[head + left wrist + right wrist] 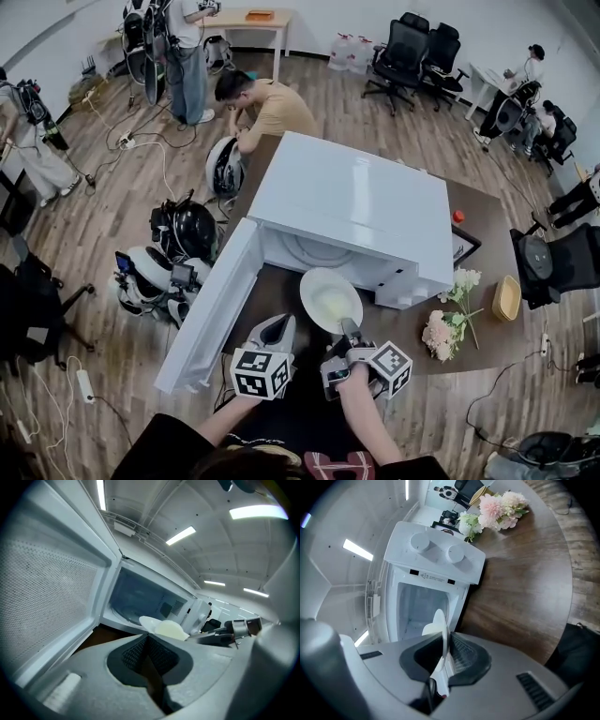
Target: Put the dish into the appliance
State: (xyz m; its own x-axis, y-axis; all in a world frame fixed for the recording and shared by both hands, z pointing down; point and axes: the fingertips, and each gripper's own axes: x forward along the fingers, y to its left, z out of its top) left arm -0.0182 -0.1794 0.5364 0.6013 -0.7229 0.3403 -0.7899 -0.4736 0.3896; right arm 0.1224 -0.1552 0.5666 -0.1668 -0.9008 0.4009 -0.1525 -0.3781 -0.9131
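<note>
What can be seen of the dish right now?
The dish is a round, shallow white plate with a pale yellowish centre, glossy like ceramic or plastic. The right gripper pinches its near rim between its fingers, holding it roughly flat above the brown table, just in front of the open white microwave, not yet inside. Nothing else touches it.

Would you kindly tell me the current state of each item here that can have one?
microwave door: swung wide open.
microwave: cavity exposed, dish not yet inside.
dish: gripped by its rim, held in front of the opening.
right gripper: shut on the dish's rim.
left gripper: jaws together, nothing between them.
</note>
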